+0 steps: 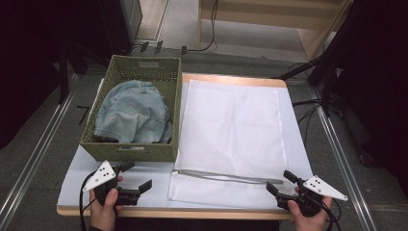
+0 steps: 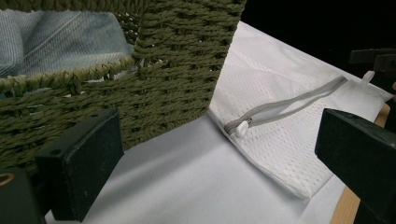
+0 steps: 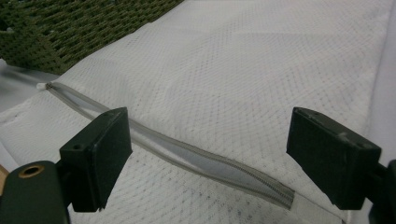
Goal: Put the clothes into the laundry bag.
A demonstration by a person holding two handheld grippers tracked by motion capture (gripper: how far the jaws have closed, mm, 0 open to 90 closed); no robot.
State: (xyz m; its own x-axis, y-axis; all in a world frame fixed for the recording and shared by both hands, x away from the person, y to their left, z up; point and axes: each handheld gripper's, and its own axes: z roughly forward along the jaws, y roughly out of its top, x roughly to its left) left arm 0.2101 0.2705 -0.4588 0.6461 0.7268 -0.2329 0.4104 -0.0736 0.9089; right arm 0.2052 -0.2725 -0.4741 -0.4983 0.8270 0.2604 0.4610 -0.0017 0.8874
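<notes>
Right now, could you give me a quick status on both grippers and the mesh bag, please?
Left gripper open, empty, beside basket. Right gripper open, empty, at bag's near corner. Mesh bag flat, zipper open. Nothing in the way.

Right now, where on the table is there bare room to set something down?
A bare strip of the white table lies in front of the green woven basket, left of the white mesh laundry bag, partly taken by the left gripper. The bag and basket crowd the rest; only a thin right margin remains.

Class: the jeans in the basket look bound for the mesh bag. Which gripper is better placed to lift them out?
Probably the left gripper: it hovers open just before the basket holding the jeans; the right gripper faces the mesh bag.
</notes>
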